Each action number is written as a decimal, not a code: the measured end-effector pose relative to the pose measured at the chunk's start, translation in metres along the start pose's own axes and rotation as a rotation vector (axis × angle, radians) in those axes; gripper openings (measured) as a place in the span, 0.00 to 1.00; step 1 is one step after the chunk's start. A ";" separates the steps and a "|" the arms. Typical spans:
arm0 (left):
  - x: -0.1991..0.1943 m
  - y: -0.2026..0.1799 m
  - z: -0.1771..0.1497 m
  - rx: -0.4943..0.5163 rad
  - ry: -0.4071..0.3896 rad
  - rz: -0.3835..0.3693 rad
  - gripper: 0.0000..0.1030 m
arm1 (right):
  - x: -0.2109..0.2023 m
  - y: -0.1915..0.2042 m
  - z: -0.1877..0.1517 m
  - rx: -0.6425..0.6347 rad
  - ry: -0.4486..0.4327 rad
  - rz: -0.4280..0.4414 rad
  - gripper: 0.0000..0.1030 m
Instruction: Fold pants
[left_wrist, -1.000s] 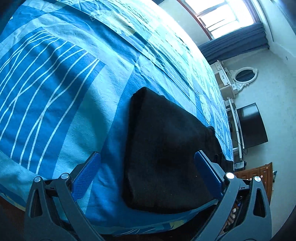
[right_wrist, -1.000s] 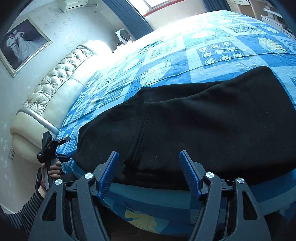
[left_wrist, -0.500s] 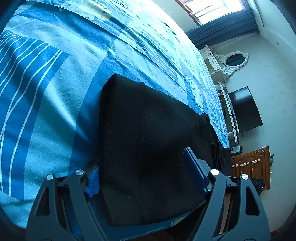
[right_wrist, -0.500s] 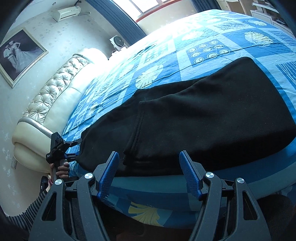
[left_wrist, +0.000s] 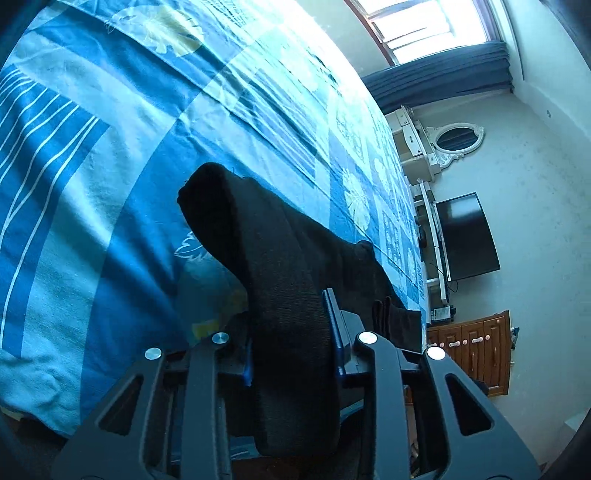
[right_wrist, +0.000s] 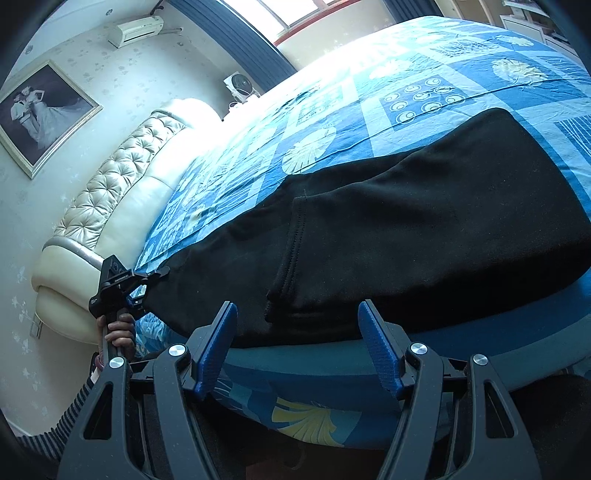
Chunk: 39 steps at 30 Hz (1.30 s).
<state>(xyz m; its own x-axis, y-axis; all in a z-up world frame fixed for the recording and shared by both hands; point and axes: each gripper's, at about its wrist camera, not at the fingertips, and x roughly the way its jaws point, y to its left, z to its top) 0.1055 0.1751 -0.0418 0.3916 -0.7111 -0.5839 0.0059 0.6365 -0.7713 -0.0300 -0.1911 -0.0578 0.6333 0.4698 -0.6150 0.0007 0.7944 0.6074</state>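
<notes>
Risk: left gripper (left_wrist: 291, 332) is closing on the end of the black pants (right_wrist: 406, 229) lying along the bed's (right_wrist: 461, 85) near edge, right gripper (right_wrist: 297, 339) spread empty just short of them, so a one-sided lift could skew the fold or drop a layer.

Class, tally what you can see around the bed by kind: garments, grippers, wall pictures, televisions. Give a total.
Black pants: 1
Grippers: 2, left gripper, closing on the pants, and right gripper
Framed picture: 1
Television: 1
Total: 5
</notes>
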 end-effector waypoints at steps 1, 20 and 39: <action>-0.001 -0.015 0.002 0.016 -0.006 -0.015 0.28 | -0.002 -0.001 -0.001 0.007 -0.005 0.000 0.65; 0.187 -0.283 -0.068 0.528 0.240 0.079 0.10 | -0.060 -0.043 -0.011 0.131 -0.136 -0.053 0.65; 0.301 -0.297 -0.171 0.817 0.276 0.264 0.37 | -0.088 -0.078 -0.012 0.252 -0.229 -0.024 0.65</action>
<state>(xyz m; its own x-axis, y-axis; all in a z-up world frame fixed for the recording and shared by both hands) 0.0640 -0.2792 -0.0319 0.2389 -0.4908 -0.8379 0.6403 0.7283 -0.2441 -0.0955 -0.2899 -0.0573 0.7879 0.3308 -0.5195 0.1907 0.6709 0.7166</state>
